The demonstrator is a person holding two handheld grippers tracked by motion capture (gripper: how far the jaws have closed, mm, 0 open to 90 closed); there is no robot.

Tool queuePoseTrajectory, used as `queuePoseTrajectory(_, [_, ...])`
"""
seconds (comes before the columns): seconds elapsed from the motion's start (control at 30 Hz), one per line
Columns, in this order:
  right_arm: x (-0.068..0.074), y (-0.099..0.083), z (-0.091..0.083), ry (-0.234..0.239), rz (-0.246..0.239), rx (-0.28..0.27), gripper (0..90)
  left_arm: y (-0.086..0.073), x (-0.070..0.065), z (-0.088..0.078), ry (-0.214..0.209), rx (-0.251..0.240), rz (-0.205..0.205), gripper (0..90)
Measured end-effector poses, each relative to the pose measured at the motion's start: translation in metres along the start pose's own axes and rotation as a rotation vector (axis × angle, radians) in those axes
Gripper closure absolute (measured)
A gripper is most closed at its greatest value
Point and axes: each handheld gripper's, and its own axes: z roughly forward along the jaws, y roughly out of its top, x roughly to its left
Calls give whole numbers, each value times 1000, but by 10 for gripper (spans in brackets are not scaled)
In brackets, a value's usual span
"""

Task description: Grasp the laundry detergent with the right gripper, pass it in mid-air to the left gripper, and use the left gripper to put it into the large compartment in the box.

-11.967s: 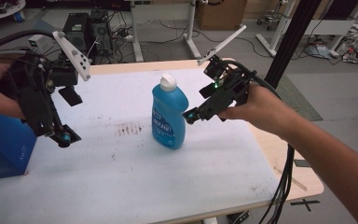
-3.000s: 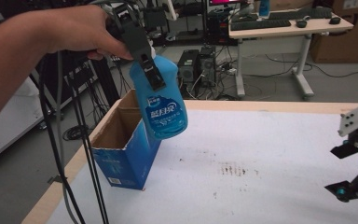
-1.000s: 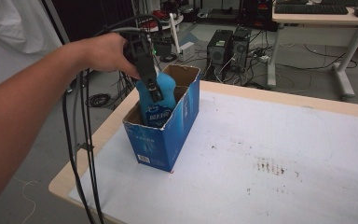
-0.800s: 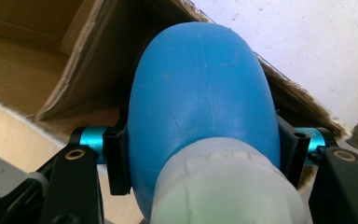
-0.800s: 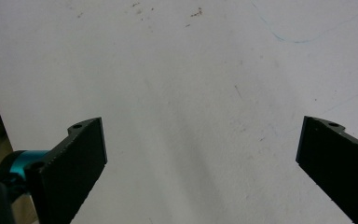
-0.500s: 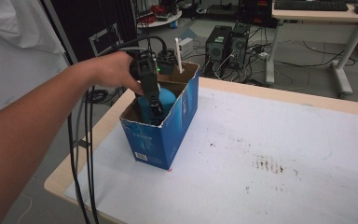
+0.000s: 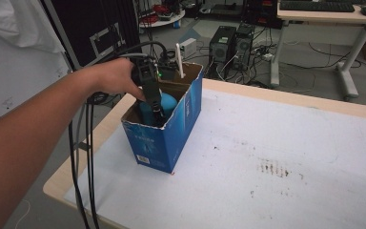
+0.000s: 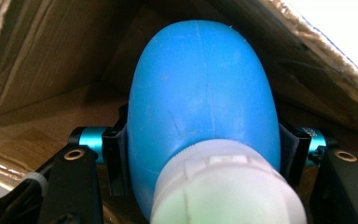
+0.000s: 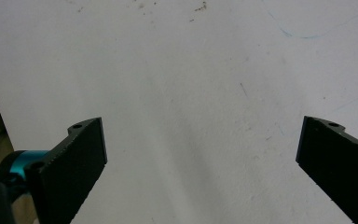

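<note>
The blue plastic bottle with a whitish cap (image 8: 205, 116) is clamped between the two black fingers (image 8: 114, 158) of the left gripper (image 7: 153, 98), one finger pressed against each flank just below the cap. Bottle and fingers are lowered inside the open-topped blue cardboard box (image 7: 164, 138), whose brown inner walls are seen close around both fingers in the left gripper view. The box stands on the white-covered counter (image 7: 286, 157), near its corner. From above, the bottle's rounded blue shoulder (image 7: 164, 102) is seen beside the gripper within the box; its lower body is hidden by the box walls, so whether it touches the bottom cannot be told. The person's hand (image 7: 112, 78) is wrapped around the gripper body.

The right gripper's (image 9: 200, 154) black fingers (image 9: 81, 154) are held wide apart, with bare white counter between and beyond them.
</note>
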Motion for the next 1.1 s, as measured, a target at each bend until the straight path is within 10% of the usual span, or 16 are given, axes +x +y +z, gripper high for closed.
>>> queuePoseTrajectory(0.83, [5, 4, -5, -11, -16, -11, 8, -12, -1, -53, -15, -333, -96, 244])
queuePoseTrajectory(1.1, [6, 2, -9, -21, -12, -18, 8, 0, -18, -77, 29, -369, -106, 179])
